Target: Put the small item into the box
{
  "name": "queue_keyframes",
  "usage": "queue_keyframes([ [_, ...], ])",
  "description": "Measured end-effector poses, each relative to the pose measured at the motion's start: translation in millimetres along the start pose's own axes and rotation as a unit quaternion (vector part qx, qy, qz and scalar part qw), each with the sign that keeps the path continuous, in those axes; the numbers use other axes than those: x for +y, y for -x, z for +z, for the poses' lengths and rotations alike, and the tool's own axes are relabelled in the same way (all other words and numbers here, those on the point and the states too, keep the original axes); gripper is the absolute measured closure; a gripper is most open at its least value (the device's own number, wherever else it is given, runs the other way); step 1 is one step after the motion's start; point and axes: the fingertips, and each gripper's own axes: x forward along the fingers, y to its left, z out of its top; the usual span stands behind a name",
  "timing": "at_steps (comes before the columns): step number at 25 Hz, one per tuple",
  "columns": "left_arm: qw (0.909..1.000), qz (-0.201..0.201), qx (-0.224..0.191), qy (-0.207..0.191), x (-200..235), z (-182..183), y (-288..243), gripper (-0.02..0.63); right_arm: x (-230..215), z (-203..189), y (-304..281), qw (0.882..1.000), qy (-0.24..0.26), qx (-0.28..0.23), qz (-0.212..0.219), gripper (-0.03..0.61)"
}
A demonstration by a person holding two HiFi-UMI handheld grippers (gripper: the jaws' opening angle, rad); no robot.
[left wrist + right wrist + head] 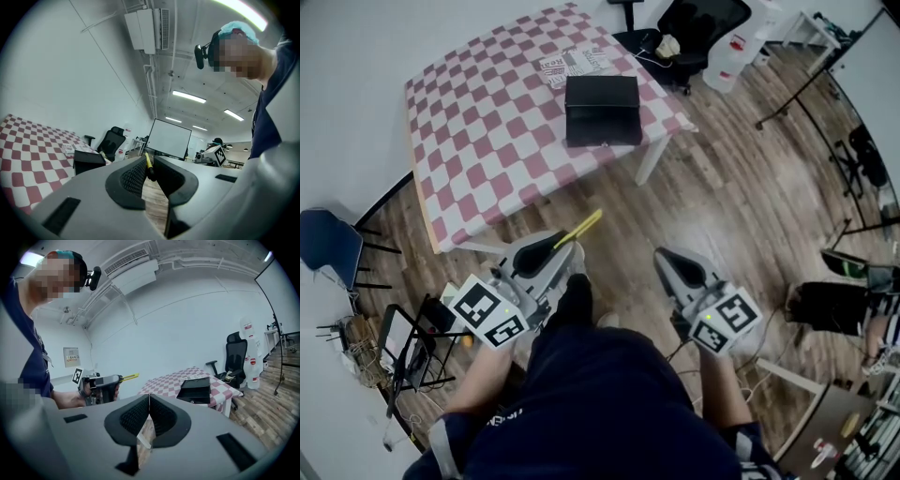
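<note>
Has the pickup done, judging by the grip: holds a slim yellow item (579,228) clamped between the jaws of the left gripper (565,246), dark near end nipped between the pads, yellow far end sticking out toward the table. Carries the right gripper (664,255) with its jaws pressed together on nothing, just right of the left one. Stands well short of the checkered table (469,141), over the wood floor (741,187), with both grippers low and near. Looks out at the black box (602,110) far off on the right part of the table, apart from the item, with a printed sheet (574,64) just beyond it. Cannot tell from here whether the top of the box is open. Leaves the larger share undone, by this reading: closing in on the table, bringing the left gripper over the box, and parting the jaws so that the item drops inside. Needs nothing from the right gripper for that, unless to steady the box.
</note>
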Motion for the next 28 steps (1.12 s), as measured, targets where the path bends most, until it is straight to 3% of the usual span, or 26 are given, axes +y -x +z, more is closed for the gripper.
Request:
queue_keyframes([
  [15, 0.9985, -0.027, 0.039, 0.028, 181, 36, -88, 0.541, -94, 55, -171, 0.999, -0.026, 0.032, -0.017, 0.56],
  [28, 0.9958, -0.05, 0.062, 0.045, 280, 53, -127, 0.541, -139, 84, -254, 0.997, -0.04, 0.054, -0.044, 0.56],
])
